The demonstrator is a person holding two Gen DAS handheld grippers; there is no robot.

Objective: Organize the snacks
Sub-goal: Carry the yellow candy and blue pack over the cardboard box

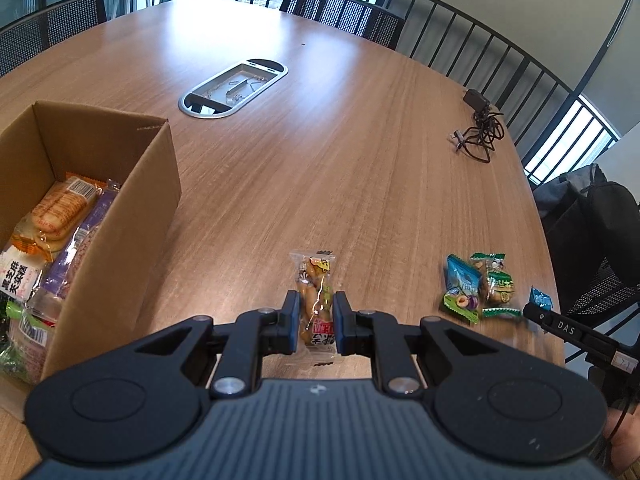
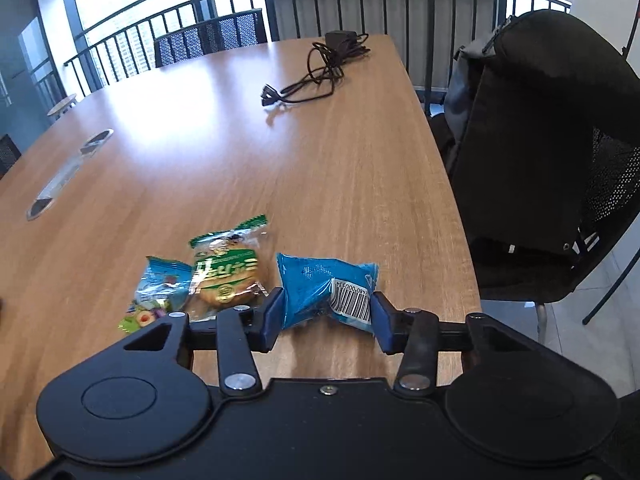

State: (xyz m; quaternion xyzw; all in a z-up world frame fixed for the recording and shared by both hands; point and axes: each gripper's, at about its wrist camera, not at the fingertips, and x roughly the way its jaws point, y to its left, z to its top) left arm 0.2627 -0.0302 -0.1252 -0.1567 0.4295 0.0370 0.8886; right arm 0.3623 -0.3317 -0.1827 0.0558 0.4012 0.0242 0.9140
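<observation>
On the wooden table point(image 1: 320, 140), the cardboard box point(image 1: 132, 216) holds snacks with Chinese print. The left gripper point(image 1: 316, 320) is clenched on a clear snack packet point(image 1: 316, 292). The right gripper point(image 2: 326, 316), stamped "DAS", pinches a blue barcoded packet point(image 2: 320, 284).

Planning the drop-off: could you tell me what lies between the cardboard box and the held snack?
Only bare table separates cardboard box from snack, in the left wrist view.

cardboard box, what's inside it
The cardboard box holds several wrapped snacks: an orange biscuit pack, a purple packet, and green and white ones near the frame edge. Its near wall and the pile hide whatever lies deeper.
</observation>
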